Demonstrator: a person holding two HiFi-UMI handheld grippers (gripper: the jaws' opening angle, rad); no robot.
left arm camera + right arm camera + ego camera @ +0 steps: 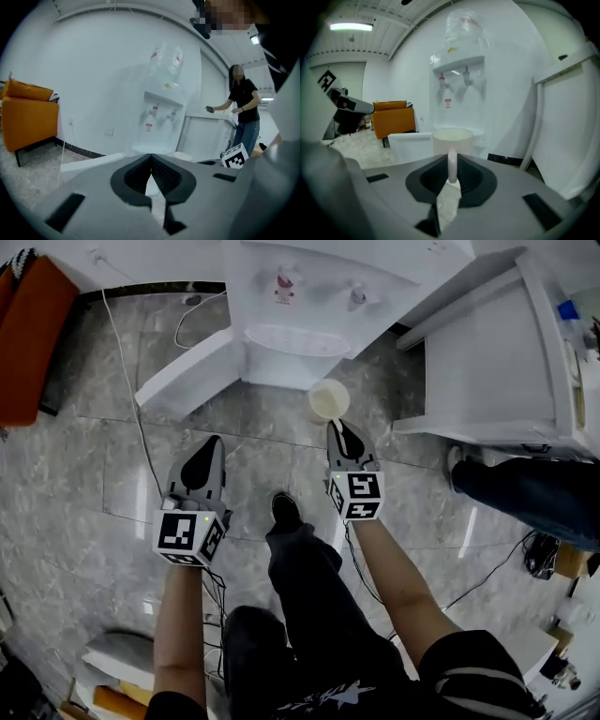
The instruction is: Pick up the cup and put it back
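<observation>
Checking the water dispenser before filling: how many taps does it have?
2 on the water dispenser: red tap at left, grey tap at right. None appears hidden.

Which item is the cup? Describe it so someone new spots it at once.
Find the white water dispenser at the top middle of the head view. Just in front of its drip tray hangs the cup, its handle pinched in the right tongs. It is the only small, round, cream-coloured open vessel, off the grey floor.
</observation>
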